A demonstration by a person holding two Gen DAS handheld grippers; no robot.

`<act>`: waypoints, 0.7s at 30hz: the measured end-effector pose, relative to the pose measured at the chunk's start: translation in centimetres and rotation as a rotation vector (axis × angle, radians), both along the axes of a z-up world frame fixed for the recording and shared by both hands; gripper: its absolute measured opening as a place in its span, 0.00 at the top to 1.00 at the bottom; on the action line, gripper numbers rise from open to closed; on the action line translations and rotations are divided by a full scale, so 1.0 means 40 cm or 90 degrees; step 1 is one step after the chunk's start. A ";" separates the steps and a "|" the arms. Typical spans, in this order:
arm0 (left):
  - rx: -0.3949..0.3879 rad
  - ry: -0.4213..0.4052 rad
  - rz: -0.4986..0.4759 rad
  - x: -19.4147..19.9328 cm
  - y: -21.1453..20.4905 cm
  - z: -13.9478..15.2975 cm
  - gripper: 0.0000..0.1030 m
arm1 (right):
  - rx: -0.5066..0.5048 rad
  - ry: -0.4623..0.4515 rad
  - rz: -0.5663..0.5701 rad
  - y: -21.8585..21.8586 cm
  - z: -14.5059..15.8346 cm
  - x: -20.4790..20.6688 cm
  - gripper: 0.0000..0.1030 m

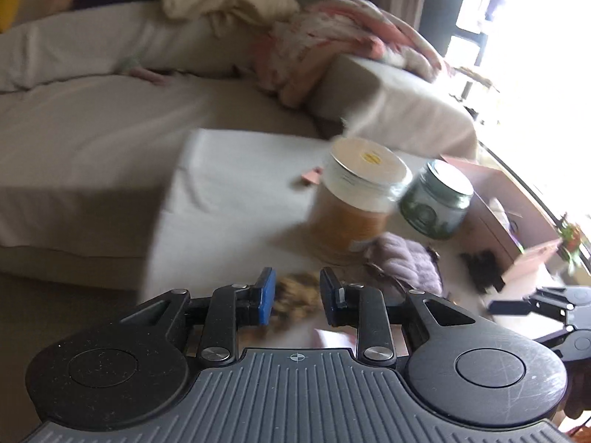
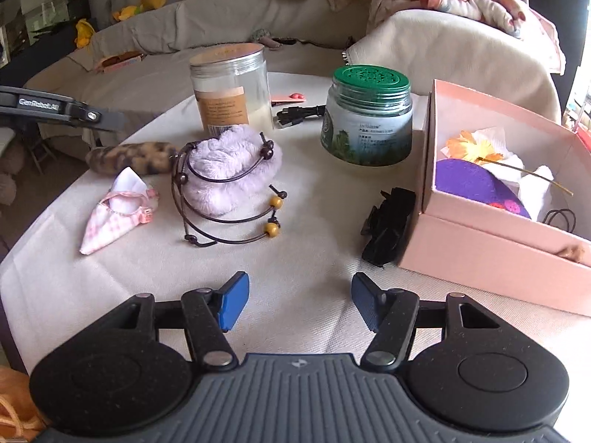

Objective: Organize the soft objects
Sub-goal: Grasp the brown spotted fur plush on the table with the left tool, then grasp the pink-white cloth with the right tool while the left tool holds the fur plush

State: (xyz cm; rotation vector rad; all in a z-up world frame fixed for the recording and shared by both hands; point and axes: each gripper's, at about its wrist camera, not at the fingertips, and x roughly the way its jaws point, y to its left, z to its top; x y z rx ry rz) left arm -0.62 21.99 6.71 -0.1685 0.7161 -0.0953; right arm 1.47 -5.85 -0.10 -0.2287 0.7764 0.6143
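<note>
A leopard-print furry scrunchie (image 2: pixel 131 160) lies at the table's left edge. In the left wrist view my left gripper (image 1: pixel 297 297) has its jaws on either side of that scrunchie (image 1: pixel 297 295), still a little apart. A lilac fluffy scrunchie (image 2: pixel 225 170) with brown beaded cords (image 2: pixel 236 217) lies mid-table. A pink checked cloth piece (image 2: pixel 118 210) lies to its left. A black bow (image 2: pixel 389 225) lies beside an open pink box (image 2: pixel 480 247) holding purple felt and a fabric flower. My right gripper (image 2: pixel 299 301) is open and empty above the front of the table.
A tall clear jar (image 2: pixel 231 86) and a green-lidded jar (image 2: pixel 367 118) stand behind the soft items. A black cable (image 2: pixel 299 114) and a pink clip (image 2: pixel 290 98) lie between them. A sofa with blankets (image 2: pixel 461 3) is behind the table.
</note>
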 end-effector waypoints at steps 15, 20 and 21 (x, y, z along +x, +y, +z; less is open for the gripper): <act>0.243 0.090 -0.252 0.164 -0.147 -0.080 0.68 | 0.004 -0.064 -0.004 0.021 -0.028 -0.044 0.22; 0.200 0.102 -0.240 0.188 -0.128 -0.084 0.68 | 0.004 -0.063 0.006 0.024 -0.030 -0.043 0.16; 0.187 0.107 -0.237 0.190 -0.120 -0.084 0.68 | 0.004 -0.061 0.011 0.025 -0.030 -0.043 0.15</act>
